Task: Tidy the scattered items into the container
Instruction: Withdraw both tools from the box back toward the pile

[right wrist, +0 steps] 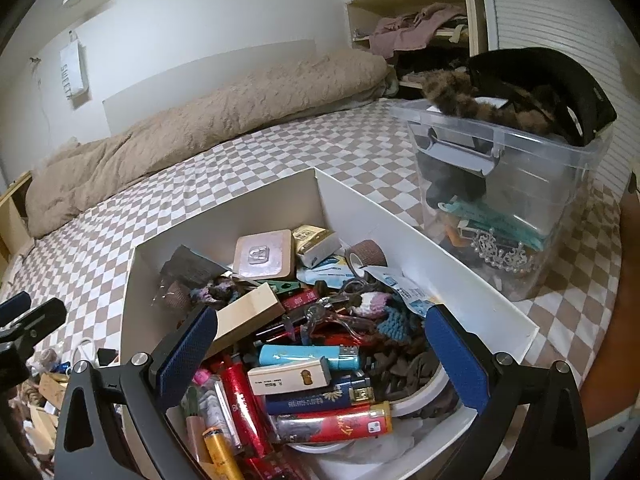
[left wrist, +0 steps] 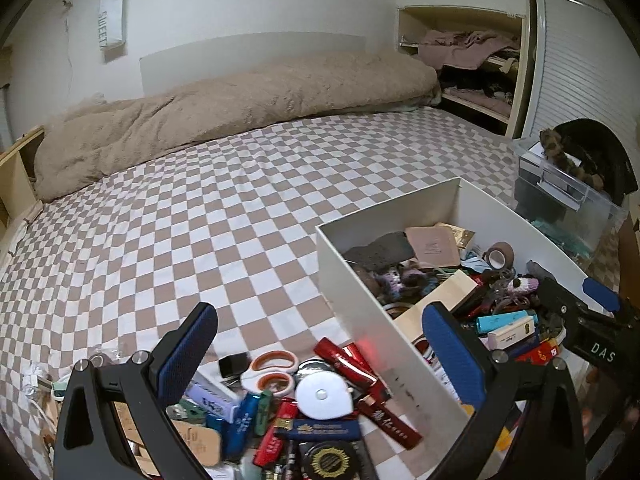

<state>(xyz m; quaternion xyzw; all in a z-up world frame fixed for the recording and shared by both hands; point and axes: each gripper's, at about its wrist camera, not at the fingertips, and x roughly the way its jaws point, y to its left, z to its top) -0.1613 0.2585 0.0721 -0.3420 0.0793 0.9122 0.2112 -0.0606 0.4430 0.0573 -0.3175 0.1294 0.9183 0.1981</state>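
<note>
Scattered items [left wrist: 320, 408], left wrist view: scissors [left wrist: 272, 372], white tape measure [left wrist: 324, 398], red and blue lighters heaped on the checked bedspread [left wrist: 200, 216] beside the white box [left wrist: 360, 280]; left gripper [left wrist: 316, 352] spread, empty. Right wrist view: box part-filled with glossy lighters [right wrist: 320, 400], wooden block [right wrist: 248, 316], knitwear; right gripper [right wrist: 320, 360] spread wide above, holding nothing.
</note>
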